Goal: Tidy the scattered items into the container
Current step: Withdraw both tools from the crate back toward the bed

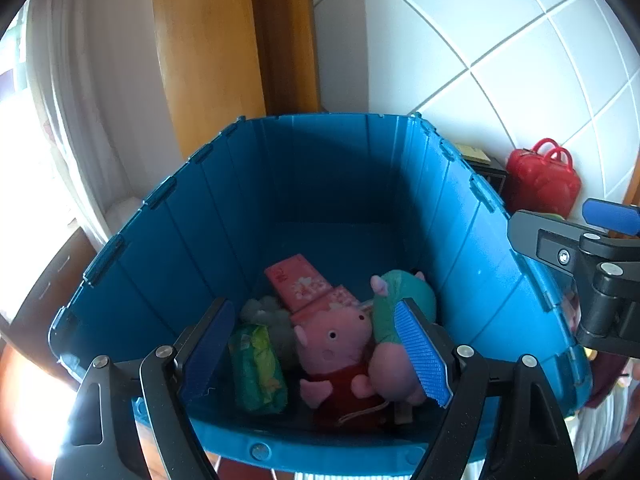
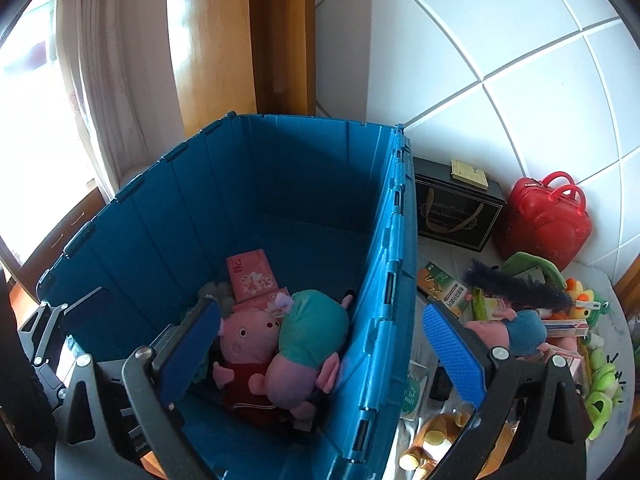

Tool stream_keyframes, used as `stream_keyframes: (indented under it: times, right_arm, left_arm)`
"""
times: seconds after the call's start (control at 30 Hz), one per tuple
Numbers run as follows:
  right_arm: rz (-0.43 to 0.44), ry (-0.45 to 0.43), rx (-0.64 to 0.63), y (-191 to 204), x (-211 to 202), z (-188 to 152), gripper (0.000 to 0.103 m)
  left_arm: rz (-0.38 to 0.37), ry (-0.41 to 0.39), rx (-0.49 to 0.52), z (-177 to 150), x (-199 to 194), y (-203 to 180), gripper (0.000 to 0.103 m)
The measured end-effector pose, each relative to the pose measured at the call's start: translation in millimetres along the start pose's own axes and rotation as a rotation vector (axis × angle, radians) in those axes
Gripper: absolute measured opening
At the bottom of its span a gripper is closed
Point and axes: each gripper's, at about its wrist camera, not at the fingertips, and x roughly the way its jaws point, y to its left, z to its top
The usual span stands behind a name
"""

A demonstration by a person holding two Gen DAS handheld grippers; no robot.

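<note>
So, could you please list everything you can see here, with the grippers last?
crate: one, blue, left of the pile
pig toys: two, pink, in the crate
boxes: two, pink, in the crate
packet: one, green, in the crate
handbag: one, red, by the tiled wall
black box: one, beside the handbag
loose toys and cartons: several, mixed colours, right of the crate
left gripper: open, empty, over the crate
right gripper: open, empty, straddling the crate wall
</note>
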Motion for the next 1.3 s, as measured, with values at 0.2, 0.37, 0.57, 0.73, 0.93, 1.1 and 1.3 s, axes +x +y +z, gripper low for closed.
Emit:
stream_keyframes:
  times: [0.2,0.37,0.57,0.73,0.93,1.1,1.3]
  right_arm:
    - [-0.019,-0.051,0.041,-45.9,-39.7,-17.5,0.103]
    - [-0.051,-0.082,0.071,-106.2,-80.8,-47.9,0.103]
    - [-0.126,-0.096,0.115,-206.2,-134.5,-104.3,0.103]
    - [-0.211,-0.061,0.142,-296.0,-169.3,-166.6,0.103]
    - [-0.268,0.047,0.195,-380.3,-183.6,-244.3,0.103]
    - [-0.269,0.093,0.260,-424.8,-187.9,-293.2,0.103]
    - [-0.256,0.098,0.316,-455.6,-191.6,-330.6,0.103]
  left_arm:
    - [-0.003,-0.056,0.029,0.5,-37.0,-48.8,0.083]
    - [-0.022,-0.092,0.067,-9.3,-71.2,-120.6,0.083]
    - [-0.085,-0.100,0.118,-41.0,-109.4,-236.6,0.083]
    - [-0.142,-0.036,0.158,-85.0,-122.1,-327.8,0.083]
    - [-0.189,0.045,0.217,-132.4,-126.6,-400.1,0.083]
    - [-0.212,0.069,0.246,-159.4,-129.0,-431.3,0.083]
    - [-0.242,0.087,0.260,-176.7,-115.3,-441.3,0.084]
